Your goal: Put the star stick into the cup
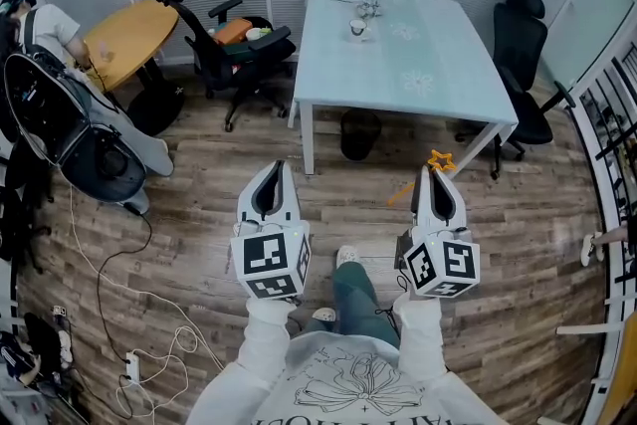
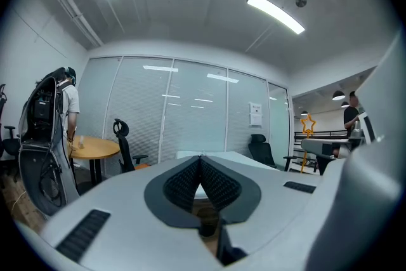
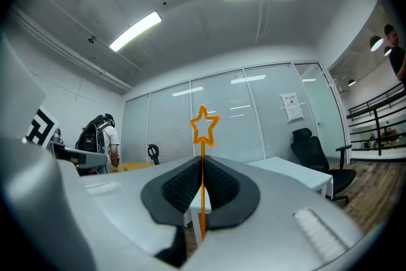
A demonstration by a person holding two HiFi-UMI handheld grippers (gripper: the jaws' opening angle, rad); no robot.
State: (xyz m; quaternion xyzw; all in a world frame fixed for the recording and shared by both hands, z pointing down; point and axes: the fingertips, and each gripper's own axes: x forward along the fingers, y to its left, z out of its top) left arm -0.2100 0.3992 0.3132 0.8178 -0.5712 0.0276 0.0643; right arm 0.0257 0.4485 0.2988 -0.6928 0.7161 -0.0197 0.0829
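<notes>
My right gripper [image 1: 434,176] is shut on the orange star stick [image 1: 439,160]; in the right gripper view the stick [image 3: 203,162] stands upright between the closed jaws, its star [image 3: 204,125] above them. My left gripper [image 1: 272,170] is shut with nothing in it, its jaw tips [image 2: 200,159] pressed together. Both grippers hang over the wooden floor, short of the pale blue table [image 1: 418,65]. A small white cup [image 1: 357,29] stands near the table's far middle, beside a small silvery object [image 1: 370,8].
A black office chair [image 1: 227,43] with orange and white things on its seat stands left of the table, another black chair [image 1: 520,55] right of it. A round wooden table [image 1: 129,40] and a person with a backpack [image 1: 45,85] are at far left. Cables [image 1: 149,353] lie on the floor.
</notes>
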